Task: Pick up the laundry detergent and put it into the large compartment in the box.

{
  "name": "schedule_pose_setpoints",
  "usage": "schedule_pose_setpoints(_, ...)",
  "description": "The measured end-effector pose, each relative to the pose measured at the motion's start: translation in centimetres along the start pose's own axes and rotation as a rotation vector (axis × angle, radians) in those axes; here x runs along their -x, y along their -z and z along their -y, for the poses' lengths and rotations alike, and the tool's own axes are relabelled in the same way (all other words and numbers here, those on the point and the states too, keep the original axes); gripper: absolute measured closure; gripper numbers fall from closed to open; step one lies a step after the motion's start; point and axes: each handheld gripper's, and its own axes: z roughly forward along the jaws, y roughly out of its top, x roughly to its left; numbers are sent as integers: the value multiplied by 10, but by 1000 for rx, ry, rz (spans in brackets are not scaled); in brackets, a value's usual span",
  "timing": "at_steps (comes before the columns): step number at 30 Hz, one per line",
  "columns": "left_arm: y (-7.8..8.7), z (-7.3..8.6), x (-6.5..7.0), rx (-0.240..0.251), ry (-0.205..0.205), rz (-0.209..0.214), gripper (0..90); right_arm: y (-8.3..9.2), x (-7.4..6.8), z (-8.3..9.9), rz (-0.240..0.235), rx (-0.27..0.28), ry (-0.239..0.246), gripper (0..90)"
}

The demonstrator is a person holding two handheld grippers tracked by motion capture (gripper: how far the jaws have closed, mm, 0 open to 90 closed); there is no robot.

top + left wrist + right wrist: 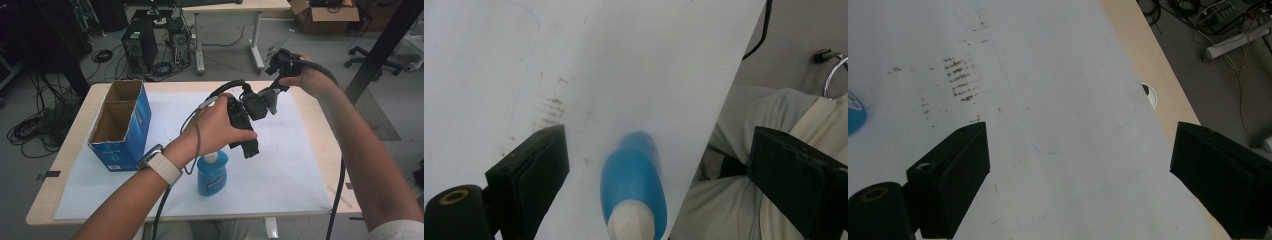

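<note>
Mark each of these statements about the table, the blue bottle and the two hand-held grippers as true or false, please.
1. The blue bottle stands inside the cardboard box. False: it stands on the white sheet, apart from the blue box.
2. The left hand-held gripper is open, with the bottle in view between its jaws but not pressed. True.
3. The right hand-held gripper holds a sponge. False: its jaws are open with nothing between them.
4. The blue box is open at the top. True.
5. The person wears a watch on the left wrist. True.
</note>
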Motion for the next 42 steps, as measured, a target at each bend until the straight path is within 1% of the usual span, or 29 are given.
schedule_pose_setpoints(1, 1, 0, 0, -2, 6, 3, 97, 1, 0, 0, 0, 1, -2, 88)
schedule_pose_setpoints(2, 2, 1, 0, -4, 4, 7, 93, 1, 0, 1, 0, 3, -3, 88)
schedule_pose_setpoints(4, 4, 1, 0, -6, 25, 23, 72, 2, 0, 2, 4, 0, -5, 88)
schedule_pose_setpoints(6, 6, 3, -1, -10, 31, 33, 52, 4, -1, 3, 5, -3, -4, 88)
schedule_pose_setpoints(7, 6, 3, -1, -10, 31, 33, 52, 4, -1, 3, 6, -2, -4, 88)
schedule_pose_setpoints(10, 9, 6, -2, -26, 52, 23, 46, 6, -1, 4, 8, -2, -5, 88)
schedule_pose_setpoints(18, 13, 15, -1, -63, 56, 15, 54, 5, -2, 5, 6, 1, -7, 88)
schedule_pose_setpoints(24, 15, 22, 0, -73, 69, 14, 59, 6, -2, 5, 6, 1, -4, 88)
schedule_pose_setpoints(33, 13, 30, 2, -83, 83, 19, 67, 6, -3, 5, 8, 1, -6, 88)
schedule_pose_setpoints(36, 11, 33, 2, -80, 85, 33, 66, 7, -4, 4, 8, -4, -5, 88)
schedule_pose_setpoints(42, 6, 38, 3, -87, 91, 36, 64, 5, -5, 3, 7, 2, -3, 88)
